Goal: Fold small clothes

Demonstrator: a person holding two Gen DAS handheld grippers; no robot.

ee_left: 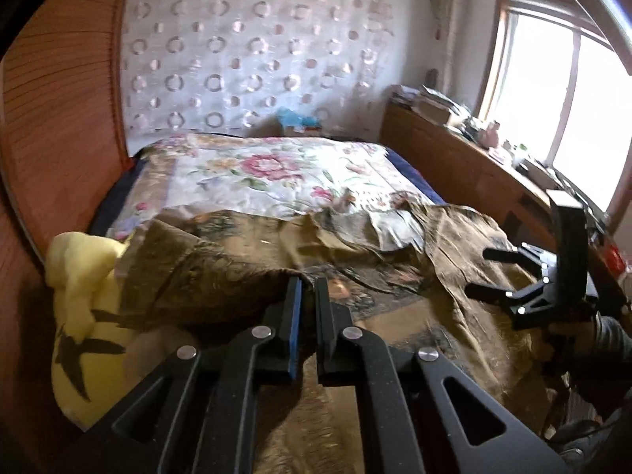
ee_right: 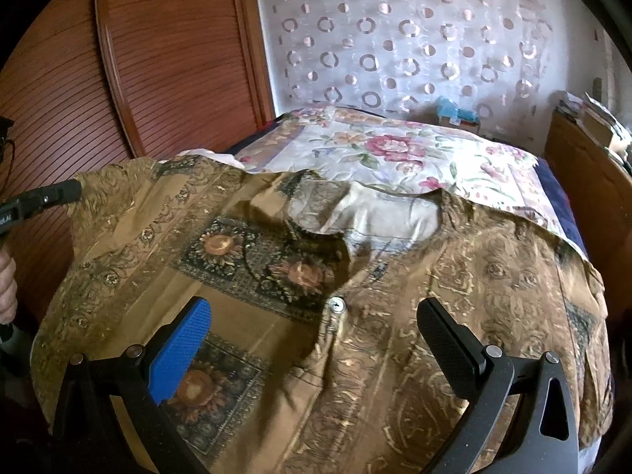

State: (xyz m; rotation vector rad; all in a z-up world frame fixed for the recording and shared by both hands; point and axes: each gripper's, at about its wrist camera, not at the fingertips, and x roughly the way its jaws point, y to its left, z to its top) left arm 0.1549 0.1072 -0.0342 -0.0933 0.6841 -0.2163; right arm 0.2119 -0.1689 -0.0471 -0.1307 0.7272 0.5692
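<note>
Matt printed cloth shirt [ee_right: 355,316]

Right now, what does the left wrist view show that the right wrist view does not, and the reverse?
Only the left wrist view: a yellow garment with dark bird prints beside the shirt, a bright window, and the left gripper shut on a fold of fabric.

Only the right wrist view: the shirt's silver button and pale inner collar, between the open right gripper.

Both: the brown sunflower-patterned shirt on the floral bedspread.
</note>
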